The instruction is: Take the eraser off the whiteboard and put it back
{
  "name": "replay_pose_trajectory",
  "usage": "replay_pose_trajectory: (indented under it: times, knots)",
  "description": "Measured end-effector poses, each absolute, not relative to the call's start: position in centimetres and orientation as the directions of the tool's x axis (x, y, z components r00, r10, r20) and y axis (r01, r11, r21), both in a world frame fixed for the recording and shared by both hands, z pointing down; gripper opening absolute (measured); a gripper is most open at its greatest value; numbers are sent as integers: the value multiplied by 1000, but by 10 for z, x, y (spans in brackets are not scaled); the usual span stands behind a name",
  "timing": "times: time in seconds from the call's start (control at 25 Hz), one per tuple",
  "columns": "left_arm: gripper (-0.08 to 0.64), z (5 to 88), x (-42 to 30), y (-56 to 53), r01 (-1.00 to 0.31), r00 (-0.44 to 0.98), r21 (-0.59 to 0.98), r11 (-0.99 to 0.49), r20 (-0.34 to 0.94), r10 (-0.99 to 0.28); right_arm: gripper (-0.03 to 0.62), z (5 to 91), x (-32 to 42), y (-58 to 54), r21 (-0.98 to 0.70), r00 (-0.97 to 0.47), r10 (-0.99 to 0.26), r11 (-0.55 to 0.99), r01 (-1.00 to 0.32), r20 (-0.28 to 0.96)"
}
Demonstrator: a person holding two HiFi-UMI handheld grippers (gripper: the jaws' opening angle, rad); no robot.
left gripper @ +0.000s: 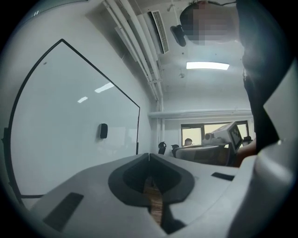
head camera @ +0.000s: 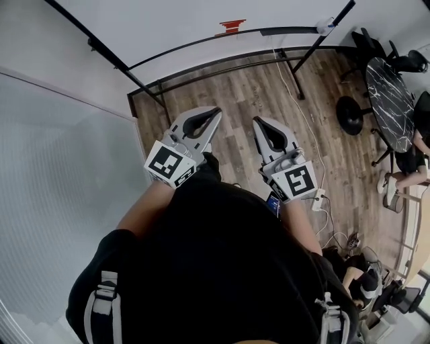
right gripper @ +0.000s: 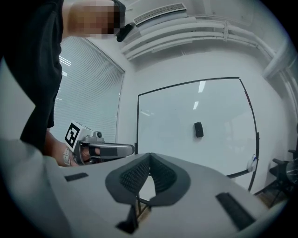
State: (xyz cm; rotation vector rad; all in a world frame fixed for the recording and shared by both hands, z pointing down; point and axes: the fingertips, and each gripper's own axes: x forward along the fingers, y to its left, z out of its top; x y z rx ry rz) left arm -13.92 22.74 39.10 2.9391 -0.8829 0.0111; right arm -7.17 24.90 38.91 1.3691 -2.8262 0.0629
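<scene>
Left tongs (head camera: 216,111) and right tongs (head camera: 258,121) closed, empty.

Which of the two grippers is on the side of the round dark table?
The right gripper; the table stands on its side, the left gripper by the pale wall.

Eraser (right gripper: 199,129) tiny — detail unreadable, whiteboard (head camera: 168,20) top cropped

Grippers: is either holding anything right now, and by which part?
Nothing is held. The left gripper and right gripper are both shut and empty; the eraser sits on the whiteboard.
</scene>
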Motion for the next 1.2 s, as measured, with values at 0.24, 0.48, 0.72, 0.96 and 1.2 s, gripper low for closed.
replay_pose_trajectory:
  times: [0.24,0.48,0.72,0.96,1.2]
  knots:
    - [6,376,-151,134,-525,850,60,-849,-8,-527,0,377,-87,159,-1,-591,-805,592,-806,55]
    - [6,371,-173,53,-504,862,61,-861,-17,-506,0,373,-121,80,9,-592,-805,593,-805,44]
    - [6,375,-193,-1,-474,880,57,-879,-16,-475,1,385,-139,24,5,-547,-831,550,-835,104]
    - [6,383,-210,-43,-469,882,73,-880,-22,-472,1,396,-154,-12,-7,-516,-847,520,-854,126]
    - [6,384,-202,-71,-462,885,85,-883,-18,-464,2,396,-136,-41,2,-472,-871,477,-879,136]
